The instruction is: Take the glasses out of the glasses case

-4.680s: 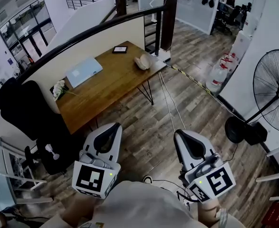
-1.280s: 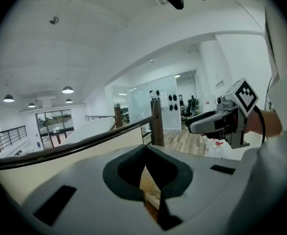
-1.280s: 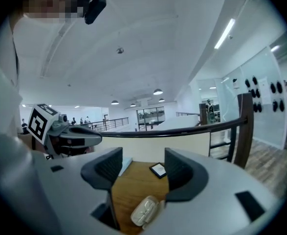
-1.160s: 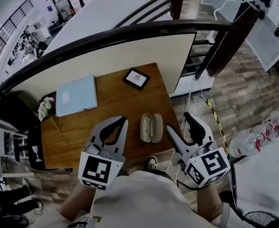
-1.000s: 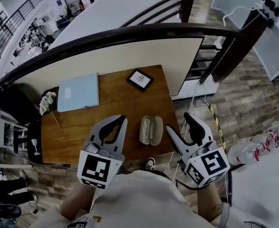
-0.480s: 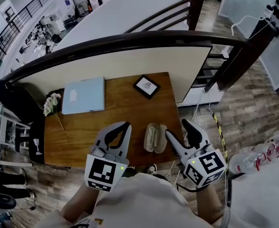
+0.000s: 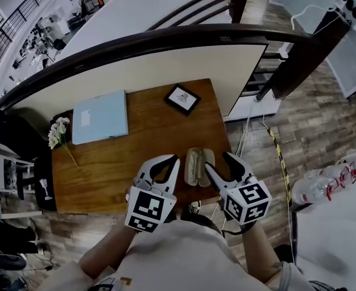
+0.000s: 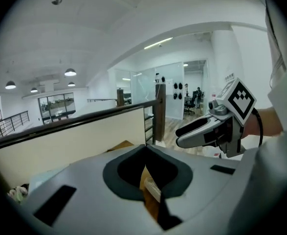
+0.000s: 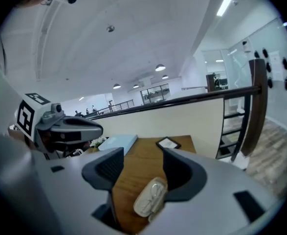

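Note:
The beige glasses case (image 7: 198, 166) lies open on the wooden table (image 7: 123, 162) near its front right corner. In the right gripper view the case (image 9: 150, 198) shows between the jaws, with a thin glasses outline inside it. My left gripper (image 7: 165, 160) hovers just left of the case, and its jaws meet at the tips (image 8: 144, 148). My right gripper (image 7: 225, 165) hovers just right of the case, and its jaws (image 9: 143, 154) stand wide apart with nothing held. Neither gripper touches the case.
A light blue folder (image 7: 100, 117), a small black framed picture (image 7: 182, 99) and white flowers (image 7: 57, 132) lie farther back on the table. A cream partition with a dark handrail (image 7: 165, 38) runs behind it. A white chair (image 7: 8, 174) stands at the left.
The person has walked up to the table. Over the last second both grippers moved inward and forward, and they now flank the open case closely.

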